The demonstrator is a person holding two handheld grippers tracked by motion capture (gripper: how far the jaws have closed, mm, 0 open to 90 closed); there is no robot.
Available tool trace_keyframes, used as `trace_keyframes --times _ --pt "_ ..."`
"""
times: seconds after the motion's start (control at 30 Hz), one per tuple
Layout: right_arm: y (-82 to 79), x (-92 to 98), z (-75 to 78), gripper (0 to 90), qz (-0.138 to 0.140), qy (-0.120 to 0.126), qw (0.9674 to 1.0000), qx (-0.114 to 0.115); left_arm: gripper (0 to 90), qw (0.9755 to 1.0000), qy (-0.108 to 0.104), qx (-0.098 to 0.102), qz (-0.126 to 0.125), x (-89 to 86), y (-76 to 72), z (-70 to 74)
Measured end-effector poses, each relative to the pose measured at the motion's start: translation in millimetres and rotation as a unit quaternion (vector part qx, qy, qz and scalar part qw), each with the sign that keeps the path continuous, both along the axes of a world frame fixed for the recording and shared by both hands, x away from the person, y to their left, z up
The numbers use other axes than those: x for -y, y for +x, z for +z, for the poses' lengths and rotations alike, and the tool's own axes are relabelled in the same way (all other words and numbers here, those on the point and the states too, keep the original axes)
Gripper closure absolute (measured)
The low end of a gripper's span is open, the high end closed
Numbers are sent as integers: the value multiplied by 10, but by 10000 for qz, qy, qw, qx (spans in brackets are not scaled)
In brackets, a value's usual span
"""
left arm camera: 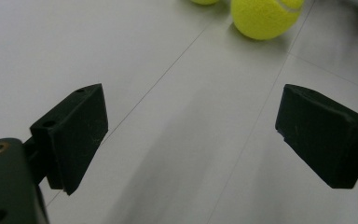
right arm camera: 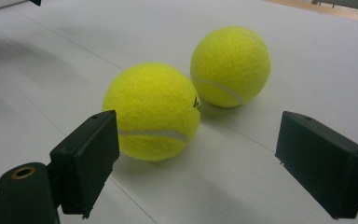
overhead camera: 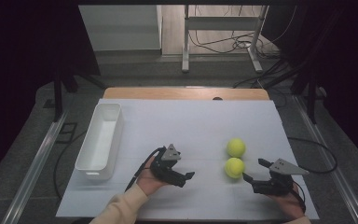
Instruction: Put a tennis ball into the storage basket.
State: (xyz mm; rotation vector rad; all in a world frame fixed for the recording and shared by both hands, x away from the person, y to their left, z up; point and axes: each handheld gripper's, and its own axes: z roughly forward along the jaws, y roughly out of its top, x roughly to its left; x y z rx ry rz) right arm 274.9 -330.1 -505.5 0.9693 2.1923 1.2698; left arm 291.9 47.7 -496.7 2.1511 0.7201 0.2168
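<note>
Overall light: dim room, dark at the left and right edges of the high view; the white table sheet [overhead camera: 191, 126] is the brightest area.
Shadows: soft and faint, pooled under the near tennis ball [right arm camera: 152, 112] and the far tennis ball [right arm camera: 230, 66] (no hard edges anywhere).
Glare: none on the sheet; its tone is flat grey-white.
Focus: the right gripper [right arm camera: 193, 168] has slightly soft jaws at the frame bottom; the balls are sharper.
Blur: the left gripper view's upper right is smeared and darker.
Grain: mild noise in all views.

two yellow tennis balls [overhead camera: 235, 157], side by side
</note>
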Motion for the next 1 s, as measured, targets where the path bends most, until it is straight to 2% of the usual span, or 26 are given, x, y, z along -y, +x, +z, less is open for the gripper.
trace_keyframes --times 0.5,0.63,1.0 --pt "7 -4 0 142 2 -1 10000 -8 101 9998 -35 43 -207 202 85 65" --pt "7 -6 -1 142 9 -3 10000 -8 101 9997 -95 29 -243 275 104 73" --pt "9 -6 -3 141 16 -4 10000 -31 101 9991 -83 1 -406 425 157 81"
